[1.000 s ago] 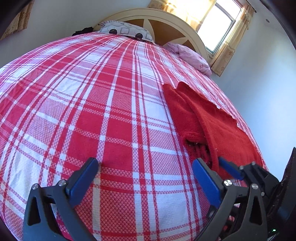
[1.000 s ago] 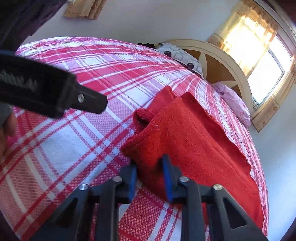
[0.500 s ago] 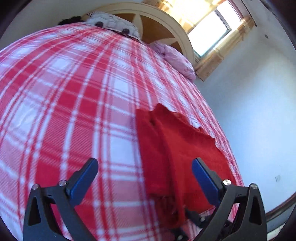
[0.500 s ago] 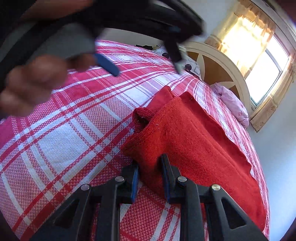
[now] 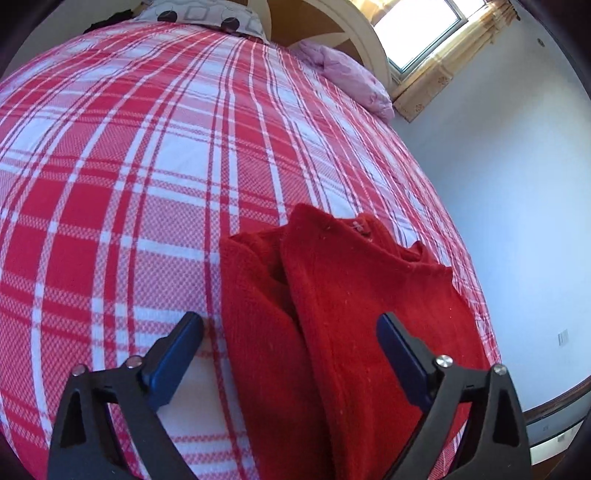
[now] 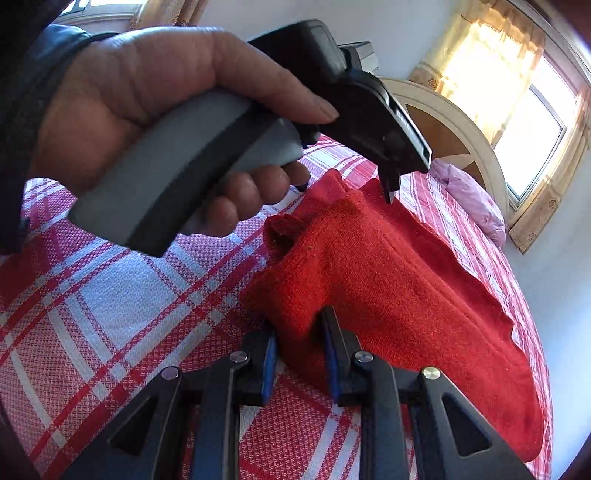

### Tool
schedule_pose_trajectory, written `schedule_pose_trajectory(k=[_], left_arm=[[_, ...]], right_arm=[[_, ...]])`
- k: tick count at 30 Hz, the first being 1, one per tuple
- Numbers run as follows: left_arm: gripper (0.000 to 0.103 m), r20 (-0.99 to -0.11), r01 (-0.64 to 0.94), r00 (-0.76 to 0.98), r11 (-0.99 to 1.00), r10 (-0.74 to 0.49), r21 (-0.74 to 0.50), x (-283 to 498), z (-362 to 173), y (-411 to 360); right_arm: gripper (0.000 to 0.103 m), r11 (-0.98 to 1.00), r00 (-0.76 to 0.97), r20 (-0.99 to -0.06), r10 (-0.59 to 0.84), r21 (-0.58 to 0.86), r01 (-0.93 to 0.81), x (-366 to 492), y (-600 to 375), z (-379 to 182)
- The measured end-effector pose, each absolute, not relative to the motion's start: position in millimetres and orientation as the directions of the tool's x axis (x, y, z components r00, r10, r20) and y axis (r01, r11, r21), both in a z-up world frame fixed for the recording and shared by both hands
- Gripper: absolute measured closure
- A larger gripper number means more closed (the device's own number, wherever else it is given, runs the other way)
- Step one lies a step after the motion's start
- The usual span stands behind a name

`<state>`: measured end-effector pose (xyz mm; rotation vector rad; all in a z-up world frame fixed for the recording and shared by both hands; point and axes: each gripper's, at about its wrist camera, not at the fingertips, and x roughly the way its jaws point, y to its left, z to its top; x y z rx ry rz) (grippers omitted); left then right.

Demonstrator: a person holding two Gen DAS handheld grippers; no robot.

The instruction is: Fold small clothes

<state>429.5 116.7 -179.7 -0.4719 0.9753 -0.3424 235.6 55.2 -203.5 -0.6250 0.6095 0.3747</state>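
Your right gripper (image 6: 299, 343) was clamped narrowly on the near corner of the red sweater (image 6: 388, 280), with a fold of the knit pinched between its two blue pads (image 6: 269, 365) and lifted slightly off the bedspread (image 6: 122, 295). The sweater lay partly folded on the red-and-white checked bedspread, near the right-hand edge of the bed, with its length running away from you toward the headboard (image 6: 476, 147). In the left wrist view, the sweater (image 5: 369, 302) showed two overlapping layers, the upper layer lying across the right portion and a darker gap visible between the layers near the far end. Your left gripper (image 5: 290, 332) stood wide, and its jaws had just been closing a little from their widest setting. The near part of the sweater sat between its fingers, but neither blue pad (image 5: 173, 358) pressed on the cloth; the left pad was over bare bedspread (image 5: 129, 184) just beside the sweater's left edge, and the right pad was over the sweater's right portion. In the right wrist view, your left hand (image 6: 147, 122) gripped the grey handle of that tool above and beyond the clamped corner, with the tool's tip just above the far end of the sweater. A lilac pillow (image 5: 351, 77) rested at the head of the bed near the window (image 5: 421, 33), well apart from the sweater.
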Motion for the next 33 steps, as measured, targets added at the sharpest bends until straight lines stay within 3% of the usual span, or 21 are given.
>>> schedule_pose_trajectory(k=[2,4,6,8,11,16,33], left_arm=[[0.025,-0.708,0.070,0.523,0.852,-0.475,-0.519,429,-181,116],[0.044,-0.712,0.074,0.524,0.857,-0.468,-0.510,429,-182,116],[0.073,-0.723,0.073,0.518,0.865,-0.458,-0.496,429,-185,118],[0.088,-0.710,0.064,0.509,0.844,-0.487,-0.532,431,-188,123],[0.089,-0.682,0.030,0.507,0.802,-0.527,-0.597,433,-187,132],[0.090,-0.663,0.037,0.534,0.799,-0.524,-0.600,430,-171,126],[0.091,-0.534,0.120,0.598,0.726,-0.597,-0.677,435,-97,62]], right_arm=[[0.080,0.756,0.762,-0.631,0.146,-0.426,-0.498,240,52,-203],[0.080,0.758,0.762,-0.630,0.148,-0.423,-0.497,241,51,-203],[0.080,0.763,0.764,-0.627,0.154,-0.416,-0.495,242,48,-202],[0.083,0.770,0.765,-0.624,0.160,-0.406,-0.492,242,46,-201],[0.088,0.782,0.762,-0.622,0.180,-0.379,-0.494,243,40,-197],[0.094,0.825,0.727,-0.633,0.265,-0.241,-0.511,243,17,-181],[0.096,0.915,0.791,-0.518,0.325,-0.039,-0.402,255,-81,-111]])
